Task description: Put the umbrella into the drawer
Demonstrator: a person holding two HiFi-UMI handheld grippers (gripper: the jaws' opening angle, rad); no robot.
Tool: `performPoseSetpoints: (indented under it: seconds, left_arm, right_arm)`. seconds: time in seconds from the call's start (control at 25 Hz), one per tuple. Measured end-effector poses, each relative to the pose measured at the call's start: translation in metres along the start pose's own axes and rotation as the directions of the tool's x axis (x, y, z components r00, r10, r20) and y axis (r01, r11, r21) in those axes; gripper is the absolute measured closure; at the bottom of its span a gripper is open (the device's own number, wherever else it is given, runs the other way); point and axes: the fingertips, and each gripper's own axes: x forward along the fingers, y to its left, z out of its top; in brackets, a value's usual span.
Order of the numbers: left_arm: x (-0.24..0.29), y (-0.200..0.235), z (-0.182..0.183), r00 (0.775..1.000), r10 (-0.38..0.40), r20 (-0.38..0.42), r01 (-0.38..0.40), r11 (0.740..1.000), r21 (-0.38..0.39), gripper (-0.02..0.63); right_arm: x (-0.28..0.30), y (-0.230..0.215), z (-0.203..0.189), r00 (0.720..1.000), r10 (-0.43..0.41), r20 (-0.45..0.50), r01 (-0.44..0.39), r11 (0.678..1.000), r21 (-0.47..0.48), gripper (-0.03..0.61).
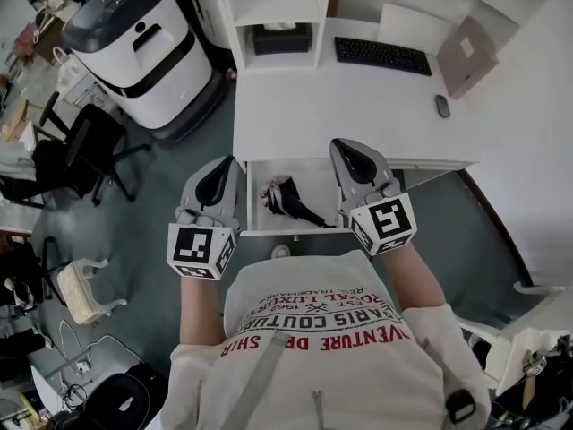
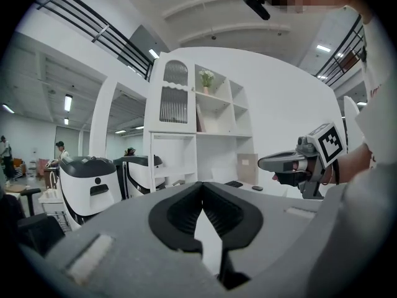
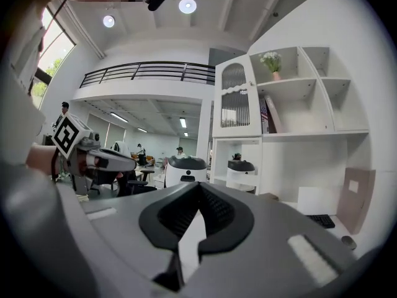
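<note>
Umbrella (image 1: 288,199) already lies folded inside the open drawer (image 1: 304,176), below and between both tools. Its long axis runs across from the left gripper (image 1: 229,163) side toward the right gripper (image 1: 341,145), with the slim dark end nearer the right one. Both pairs of jaws are pressed together on nothing, level with the front of the desk (image 1: 304,115). Shirt (image 1: 331,348) print, seen upside down, reads roughly "PARIS COUTURE" — and part of "AVENTURE DE" — while the smaller lines are unclear.
</note>
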Motion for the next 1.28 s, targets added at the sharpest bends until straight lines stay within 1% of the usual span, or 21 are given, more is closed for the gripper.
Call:
performPoseSetpoints:
  seconds: [0.16, 0.4, 0.6, 0.84, 1.04, 1.28]
  left_arm:
    - [0.001, -0.001, 0.0, 1.0, 0.005, -0.001, -0.005, 1.0, -0.001, 0.607]
    - [0.005, -0.005, 0.003, 1.0, -0.002, 0.01, 0.002, 1.0, -0.004, 0.607]
    - [0.006, -0.009, 0.005, 1.0, -0.007, 0.003, 0.007, 1.0, -0.002, 0.607]
    - [0.003, -0.012, 0.011, 1.0, -0.005, 0.02, 0.005, 1.0, 0.003, 0.607]
    - [0.001, -0.014, 0.007, 1.0, -0.015, 0.011, 0.015, 1.0, -0.013, 0.607]
    - [-0.001, -0.015, 0.0, 0.999, -0.036, -0.015, 0.035, 0.999, -0.014, 0.607]
  right_arm:
    - [-0.001, -0.002, 0.001, 1.0, -0.003, 0.003, 0.003, 1.0, 0.018, 0.578]
    - [0.003, 0.004, -0.004, 0.999, 0.036, -0.011, -0.036, 0.999, 0.007, 0.58]
    - [0.002, 0.004, -0.001, 0.999, 0.034, -0.001, -0.034, 0.999, 0.027, 0.58]
    - [0.0, 0.008, 0.001, 0.999, 0.041, 0.009, -0.042, 0.999, 0.034, 0.58]
    - [-0.003, 0.013, -0.001, 0.999, 0.044, 0.007, -0.044, 0.999, 0.01, 0.578]
    - [-0.003, 0.016, -0.008, 0.999, 0.034, -0.014, -0.034, 0.999, 0.024, 0.58]
